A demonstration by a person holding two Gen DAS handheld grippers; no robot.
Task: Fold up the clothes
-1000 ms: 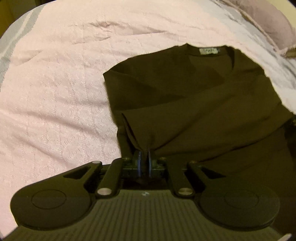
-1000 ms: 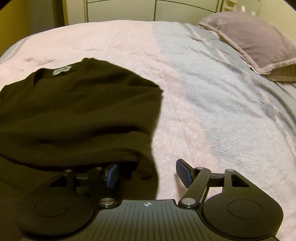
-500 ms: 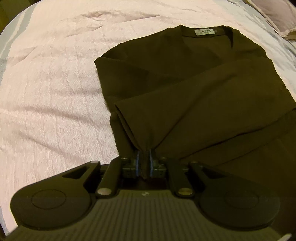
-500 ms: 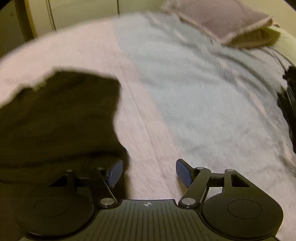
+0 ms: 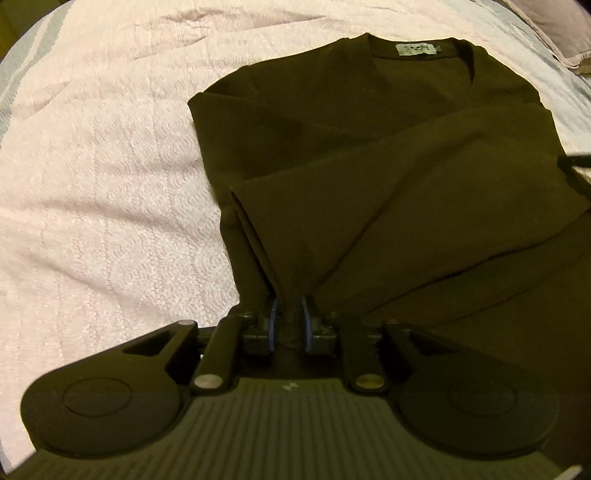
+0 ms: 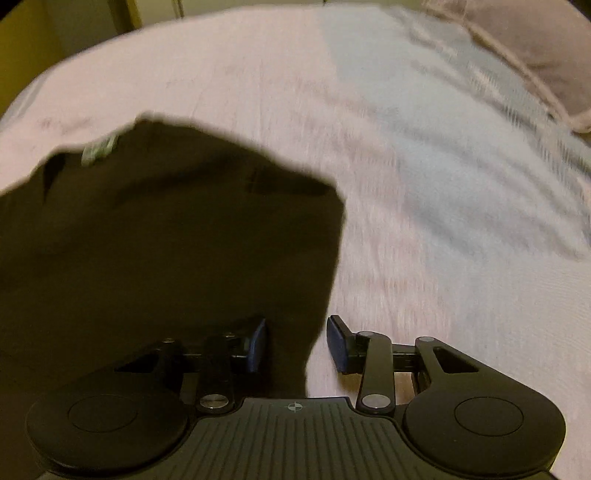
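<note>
A dark brown sweater lies on the bed, collar and pale neck label at the far end, a sleeve folded across its front. My left gripper is shut on a bunched fold of the sweater at its near left edge. In the right wrist view the sweater fills the left half, blurred by motion. My right gripper is open, its jaws on either side of the sweater's right edge, with dark cloth between them.
The bed has a pink quilted cover on the left and a pale blue-grey cover on the right. A mauve pillow lies at the far right. Cabinet fronts stand beyond the bed.
My right gripper swung away to the right, then came back to the sweater's right edge, jaws narrower. My left gripper kept its hold and the sweater shifted slightly.
</note>
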